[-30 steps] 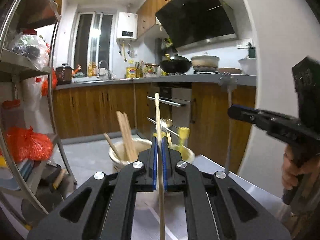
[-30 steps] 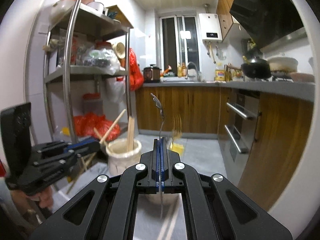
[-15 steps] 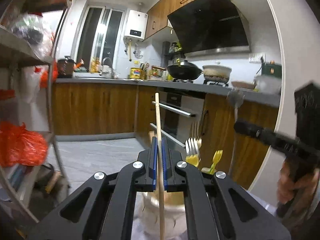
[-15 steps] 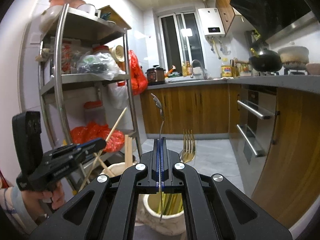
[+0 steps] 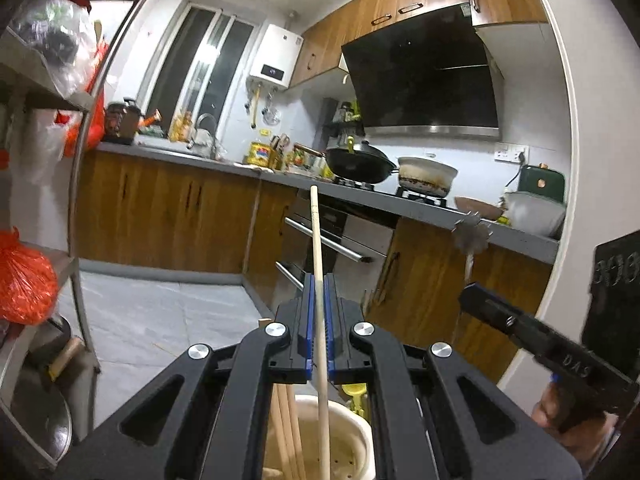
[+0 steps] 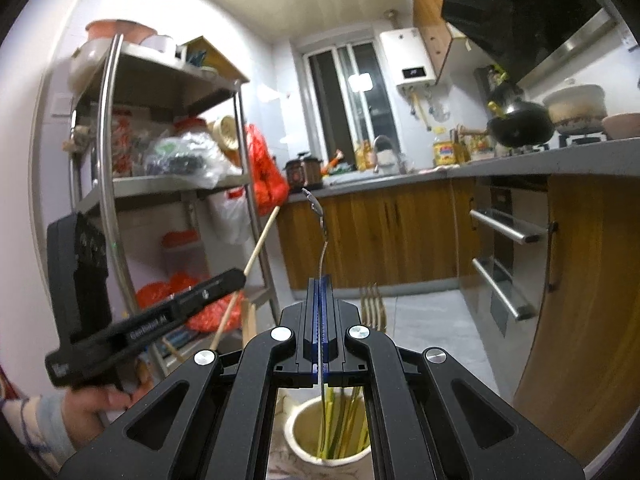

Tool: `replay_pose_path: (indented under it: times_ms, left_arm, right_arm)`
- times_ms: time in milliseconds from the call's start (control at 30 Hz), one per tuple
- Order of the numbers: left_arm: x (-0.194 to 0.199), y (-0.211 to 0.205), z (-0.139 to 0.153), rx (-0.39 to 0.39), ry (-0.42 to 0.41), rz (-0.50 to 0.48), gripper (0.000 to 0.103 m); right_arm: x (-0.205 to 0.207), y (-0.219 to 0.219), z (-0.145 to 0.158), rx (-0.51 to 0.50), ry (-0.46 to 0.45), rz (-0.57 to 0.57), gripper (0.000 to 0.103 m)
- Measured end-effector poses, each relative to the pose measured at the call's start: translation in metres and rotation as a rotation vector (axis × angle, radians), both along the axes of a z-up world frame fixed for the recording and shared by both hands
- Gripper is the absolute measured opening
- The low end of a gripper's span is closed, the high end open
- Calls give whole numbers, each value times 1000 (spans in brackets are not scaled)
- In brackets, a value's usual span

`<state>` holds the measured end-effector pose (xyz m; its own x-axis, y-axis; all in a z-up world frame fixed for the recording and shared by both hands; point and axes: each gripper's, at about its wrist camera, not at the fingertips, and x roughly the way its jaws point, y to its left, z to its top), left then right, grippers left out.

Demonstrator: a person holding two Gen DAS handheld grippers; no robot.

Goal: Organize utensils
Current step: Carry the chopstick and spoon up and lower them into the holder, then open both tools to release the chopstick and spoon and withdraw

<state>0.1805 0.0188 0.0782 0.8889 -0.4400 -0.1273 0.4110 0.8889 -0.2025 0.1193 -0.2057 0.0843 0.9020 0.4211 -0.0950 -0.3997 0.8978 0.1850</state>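
Nearest, left tongs (image 5: 319,312) clenched on a pale wooden chopstick (image 5: 316,240), held upright, lower end dipping into a cream holder (image 5: 356,440) with more wooden sticks. Right tongs (image 6: 320,312) clamped tight on a thin metal spoon (image 6: 320,236), bowl end up, handle reaching down into a second cream holder (image 6: 300,436) with yellow-green handles and gold forks (image 6: 373,306). Beyond: metal shelf rack (image 6: 108,184), wooden cabinets, wok (image 5: 356,164) on the stove.
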Motion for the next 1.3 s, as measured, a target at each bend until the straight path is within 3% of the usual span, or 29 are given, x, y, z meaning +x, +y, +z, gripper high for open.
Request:
replay_pose_path:
  times_ms: [100, 267, 567, 833, 967, 1300]
  left_arm:
    - [-1, -9, -1, 37, -38, 43, 4]
    - [2, -18, 3, 50, -57, 68, 4]
    - [-12, -23, -6, 165, -81, 85, 4]
    - [-12, -21, -9, 186, -73, 104, 5]
    - [-11, -21, -8, 196, -69, 108, 5]
    - [-32, -18, 18, 198, -119, 114, 5]
  right_arm:
    - [0, 2, -4, 3, -34, -26, 2]
    - [8, 5, -13, -5, -12, -28, 2]
    - [33, 20, -37, -91, 169, 58, 2]
    - [48, 34, -59, -172, 301, 85, 2]
    - [44, 32, -55, -182, 295, 68, 8]
    - [6, 11, -29, -170, 254, 32, 8]
